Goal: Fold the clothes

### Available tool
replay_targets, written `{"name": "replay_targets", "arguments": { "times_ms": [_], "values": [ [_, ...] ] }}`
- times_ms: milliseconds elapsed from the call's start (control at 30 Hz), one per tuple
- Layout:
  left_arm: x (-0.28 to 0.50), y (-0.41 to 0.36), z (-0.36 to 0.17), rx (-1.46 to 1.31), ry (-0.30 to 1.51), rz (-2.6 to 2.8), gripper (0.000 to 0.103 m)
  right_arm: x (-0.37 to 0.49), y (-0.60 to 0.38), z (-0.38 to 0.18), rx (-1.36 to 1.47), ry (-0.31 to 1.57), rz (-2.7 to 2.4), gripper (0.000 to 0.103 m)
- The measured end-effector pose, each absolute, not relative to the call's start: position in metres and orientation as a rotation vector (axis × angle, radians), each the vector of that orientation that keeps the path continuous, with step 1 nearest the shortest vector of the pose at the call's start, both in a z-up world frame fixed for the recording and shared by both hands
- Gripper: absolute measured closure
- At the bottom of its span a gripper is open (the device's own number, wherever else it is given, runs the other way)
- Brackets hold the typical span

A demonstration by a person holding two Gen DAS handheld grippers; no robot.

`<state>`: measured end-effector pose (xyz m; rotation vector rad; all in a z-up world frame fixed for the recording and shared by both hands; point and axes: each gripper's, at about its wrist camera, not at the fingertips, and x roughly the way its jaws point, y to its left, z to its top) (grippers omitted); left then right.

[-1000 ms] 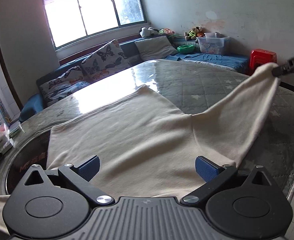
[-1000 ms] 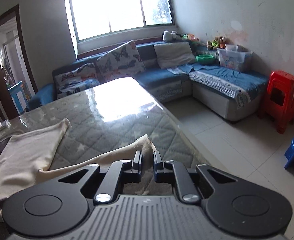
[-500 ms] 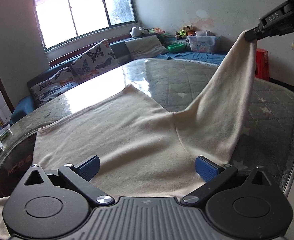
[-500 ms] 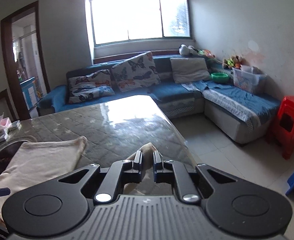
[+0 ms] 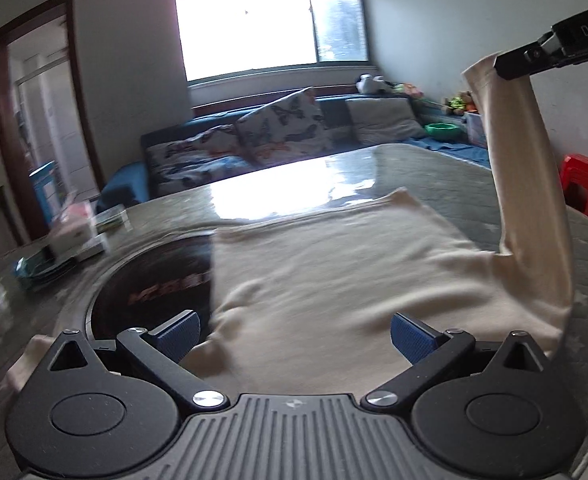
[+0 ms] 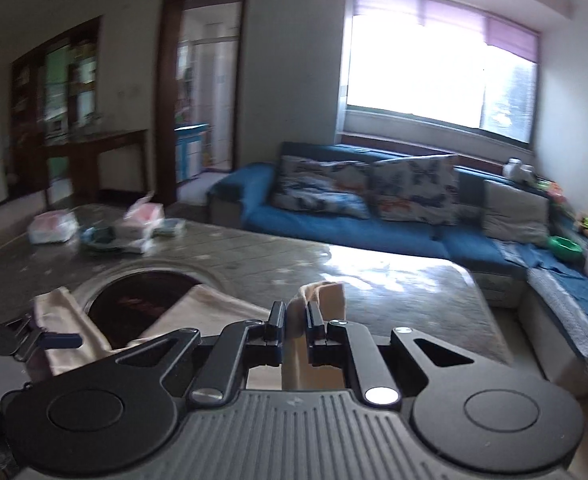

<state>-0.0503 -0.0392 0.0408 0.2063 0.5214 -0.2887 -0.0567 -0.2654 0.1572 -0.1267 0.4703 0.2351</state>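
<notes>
A cream long-sleeved garment (image 5: pixel 334 280) lies flat on the quilted grey table (image 5: pixel 434 168). My left gripper (image 5: pixel 294 332) is open, its blue pads (image 5: pixel 177 330) low over the garment's near edge. My right gripper (image 6: pixel 294 316) is shut on the cuff of the right sleeve (image 6: pixel 326 292) and holds it high. In the left wrist view the sleeve (image 5: pixel 526 184) rises steeply from the table to the right gripper (image 5: pixel 510 60) at the upper right. The garment's body (image 6: pixel 213 308) shows below in the right wrist view.
A dark round inset (image 5: pixel 153 280) sits in the table beside the garment. Tissue packs and small items (image 6: pixel 133 224) lie at the table's far left. A blue sofa with cushions (image 6: pixel 374 208) stands behind. A red stool (image 5: pixel 582 184) is beside the table's right side.
My right gripper has lifted the sleeve higher and swung it left over the garment. Both cameras have turned to the left.
</notes>
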Motion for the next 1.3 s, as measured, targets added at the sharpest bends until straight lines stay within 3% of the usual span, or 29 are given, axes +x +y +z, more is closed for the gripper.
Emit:
{"name": "replay_targets", "arguments": {
  "times_ms": [400,567,767,1033,1167,1300],
  "values": [
    [-0.06,0.005,0.03,0.146,0.575,-0.164,0.0,-0.028,-0.146,0.059,-0.152,0.7,0.553,0.092],
    [-0.061,0.0,0.035,0.154,0.561,-0.173,0.0,-0.043,-0.168,0.073,-0.159,0.675,0.567,0.084],
    [-0.063,-0.018,0.04,0.153,0.527,-0.243,0.001,-0.051,-0.226,0.076,-0.223,0.709,0.453,0.084],
    [-0.048,-0.05,0.027,0.206,0.56,-0.328,0.023,-0.075,-0.276,0.043,-0.197,0.822,0.415,0.084],
    [-0.036,-0.055,0.017,0.213,0.614,-0.346,0.027,-0.082,-0.28,0.03,-0.173,0.83,0.43,0.084],
    [-0.03,-0.057,0.01,0.202,0.641,-0.362,0.041,-0.081,-0.28,0.031,-0.162,0.822,0.439,0.083]
  ]
}}
